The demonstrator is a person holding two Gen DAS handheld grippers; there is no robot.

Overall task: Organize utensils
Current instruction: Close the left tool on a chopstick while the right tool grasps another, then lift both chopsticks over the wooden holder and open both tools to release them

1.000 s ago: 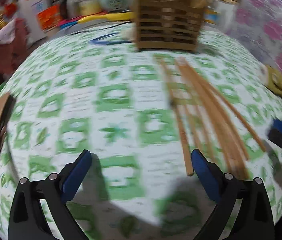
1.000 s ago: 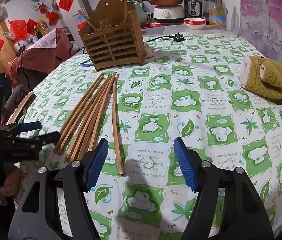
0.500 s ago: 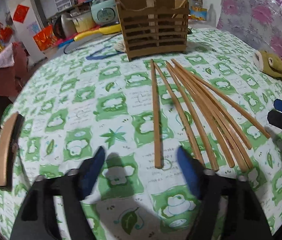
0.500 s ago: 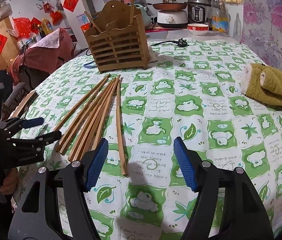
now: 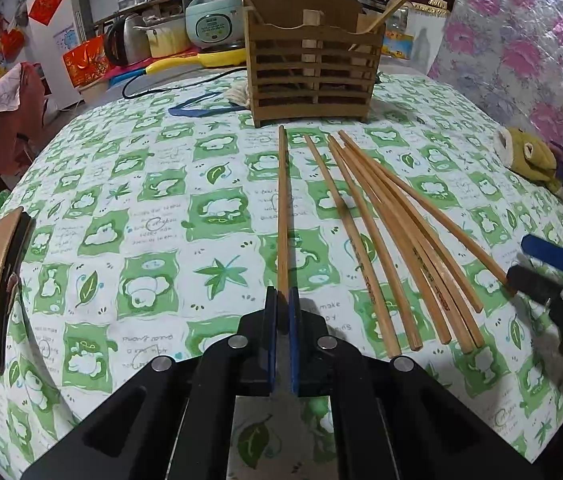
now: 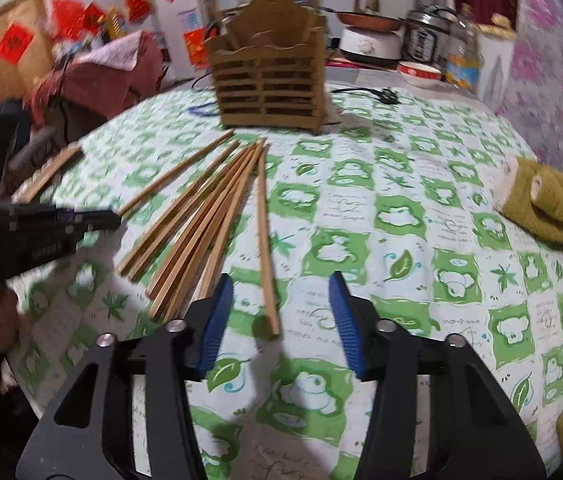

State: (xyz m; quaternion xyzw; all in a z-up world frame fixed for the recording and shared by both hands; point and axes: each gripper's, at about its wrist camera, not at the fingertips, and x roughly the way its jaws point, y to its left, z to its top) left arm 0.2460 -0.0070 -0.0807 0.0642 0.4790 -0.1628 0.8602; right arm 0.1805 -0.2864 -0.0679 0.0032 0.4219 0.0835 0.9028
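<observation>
Worktop (image 5: pixel 129 200) in green-print cloth, wooden utensil holder (image 5: pixel 313 76) at far edge, 2 chopsticks already standing in it. Loose chopstick fan (image 5: pixel 401 248) lying flat in front of holder. Left gripper (image 5: pixel 281 320) fingers, apart 0.5 s ago, now clamped on near end of leftmost chopstick (image 5: pixel 282 208), far tip pointing at holder. Grasp likely secured; lift and drop into holder probably next. Right gripper (image 6: pixel 281 316) fingers apart, empty, straddling near end of rightmost chopstick (image 6: pixel 263 236).
</observation>
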